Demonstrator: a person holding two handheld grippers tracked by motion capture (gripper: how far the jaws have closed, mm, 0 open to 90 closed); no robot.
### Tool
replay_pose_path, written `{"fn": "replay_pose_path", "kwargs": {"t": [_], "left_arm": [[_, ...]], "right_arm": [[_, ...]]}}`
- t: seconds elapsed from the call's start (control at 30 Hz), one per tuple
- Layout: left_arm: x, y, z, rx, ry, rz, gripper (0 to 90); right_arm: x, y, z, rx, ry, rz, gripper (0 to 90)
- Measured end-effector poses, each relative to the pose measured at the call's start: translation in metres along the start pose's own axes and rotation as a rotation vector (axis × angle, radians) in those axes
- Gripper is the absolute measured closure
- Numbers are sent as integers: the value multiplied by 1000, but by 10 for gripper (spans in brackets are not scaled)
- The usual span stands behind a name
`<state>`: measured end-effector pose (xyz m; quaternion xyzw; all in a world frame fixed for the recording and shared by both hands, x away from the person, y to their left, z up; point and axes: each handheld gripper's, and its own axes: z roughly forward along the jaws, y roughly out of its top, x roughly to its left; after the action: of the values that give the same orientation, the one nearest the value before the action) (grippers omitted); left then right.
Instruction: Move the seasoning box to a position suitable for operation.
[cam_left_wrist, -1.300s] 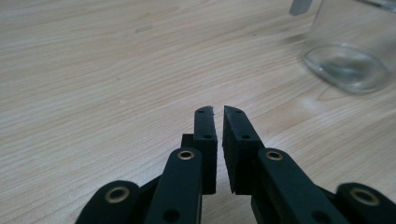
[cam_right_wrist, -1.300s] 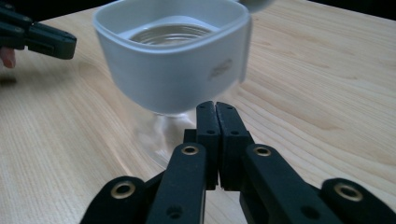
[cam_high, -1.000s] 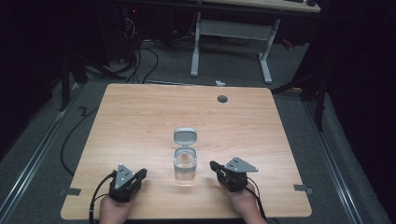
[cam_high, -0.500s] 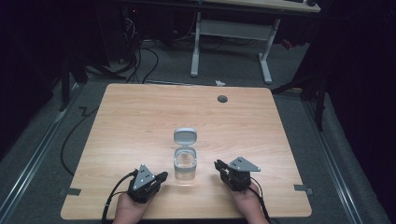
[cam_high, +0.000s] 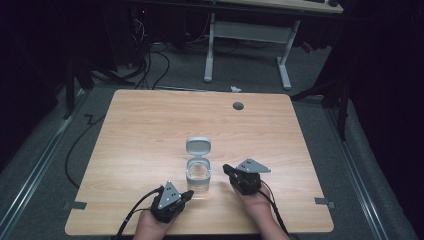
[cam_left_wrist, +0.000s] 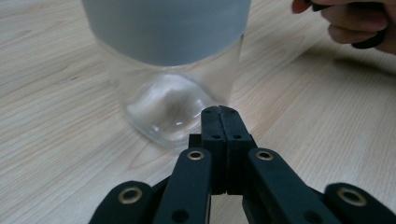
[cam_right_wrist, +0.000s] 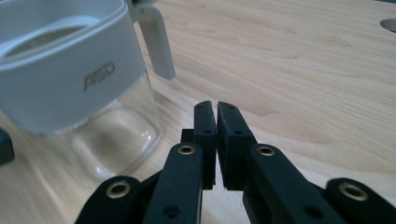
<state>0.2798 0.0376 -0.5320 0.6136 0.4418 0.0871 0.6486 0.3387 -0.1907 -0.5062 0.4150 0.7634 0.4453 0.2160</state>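
A clear square jar (cam_high: 199, 173) with a grey collar stands near the table's front middle, its grey hinged lid (cam_high: 198, 146) flipped open behind it. The jar (cam_left_wrist: 173, 65) looms close in the left gripper view, and the jar (cam_right_wrist: 70, 88) sits left of the jaws in the right gripper view, its collar marked ASD. My left gripper (cam_high: 188, 194) is shut and empty, its tips just short of the jar's base; the left gripper (cam_left_wrist: 219, 110) points at the glass. My right gripper (cam_high: 226, 169) is shut with nothing held, beside the jar's right side; the right gripper (cam_right_wrist: 210, 105) shows a hairline gap.
The wooden table (cam_high: 150, 130) has a round cable hole (cam_high: 238, 106) at the back right. A hand (cam_left_wrist: 359, 23) holding the other gripper appears in the left gripper view. Cables and desk legs lie on the floor beyond the table.
My left gripper has slid right along the front edge to the jar's base. The right gripper has edged slightly toward the jar.
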Motion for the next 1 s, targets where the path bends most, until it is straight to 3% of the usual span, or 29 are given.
{"fn": "replay_pose_path", "kwargs": {"t": [0.33,0.67,1.0], "left_arm": [[-10,-4,19,6,-9,12,900],[-8,-4,17,-29,-2,-8,900],[-8,-4,17,-26,-3,-9,900]], "right_arm": [[-6,23,15,-30,13,27,900],[-7,43,25,-55,15,17,900],[-5,64,33,-76,19,-3,900]]}}
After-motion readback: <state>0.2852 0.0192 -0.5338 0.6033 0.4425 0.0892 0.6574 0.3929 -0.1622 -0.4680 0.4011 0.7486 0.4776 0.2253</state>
